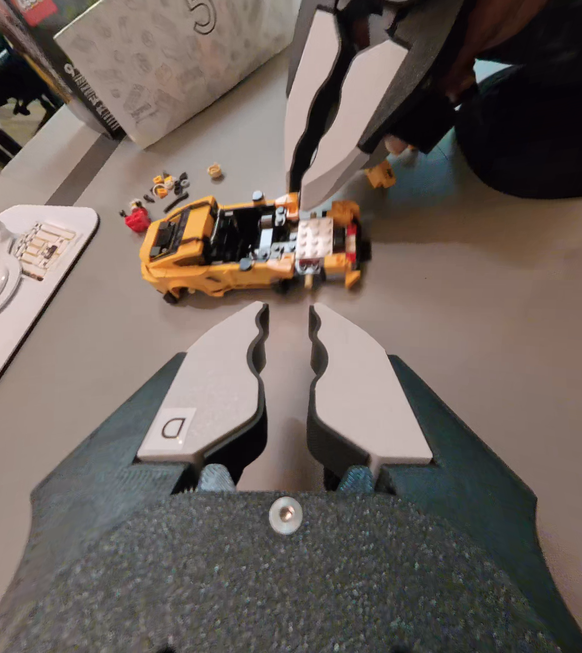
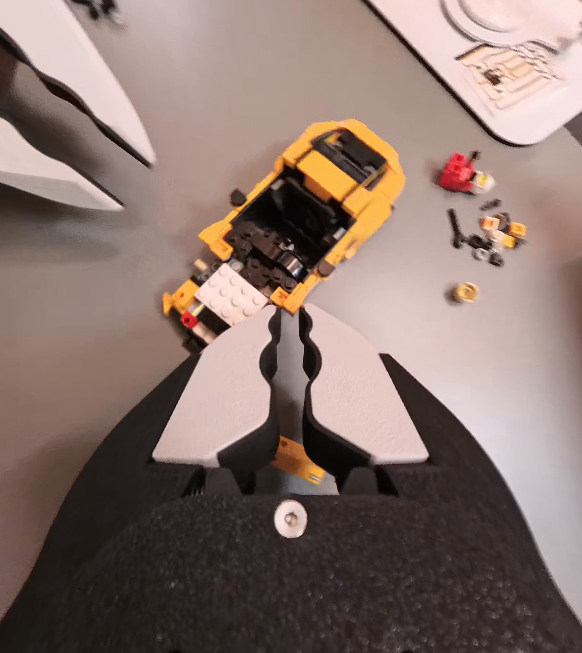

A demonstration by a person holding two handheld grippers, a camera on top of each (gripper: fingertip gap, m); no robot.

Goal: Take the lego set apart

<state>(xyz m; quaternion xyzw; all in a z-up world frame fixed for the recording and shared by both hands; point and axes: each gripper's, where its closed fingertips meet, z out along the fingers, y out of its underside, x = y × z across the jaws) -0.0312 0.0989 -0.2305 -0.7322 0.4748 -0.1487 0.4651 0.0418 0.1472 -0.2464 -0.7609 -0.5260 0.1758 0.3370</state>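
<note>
The yellow lego car [image 1: 247, 247] lies on the grey table with its roof off, showing a black interior and a white plate at the rear. My left gripper [image 1: 288, 309] is open and empty, its tips just short of the car's near side. My right gripper [image 2: 290, 311] comes down at the car's rear [image 1: 300, 199]. Its fingers stand narrowly apart, closed on the yellow rear corner piece [image 2: 286, 298]. The car also shows in the right wrist view [image 2: 303, 226]. A loose yellow piece [image 1: 381, 176] lies behind the car.
Small loose parts [image 1: 169, 187], a red piece [image 1: 137, 219] and a tan round piece [image 1: 214, 170] lie left of and behind the car. A white box [image 1: 162, 70] stands at the back. A white mat [image 1: 52, 282] at the left holds a sticker sheet and a glass dish. Spacing between my two grippers at the tips: around 10 cm.
</note>
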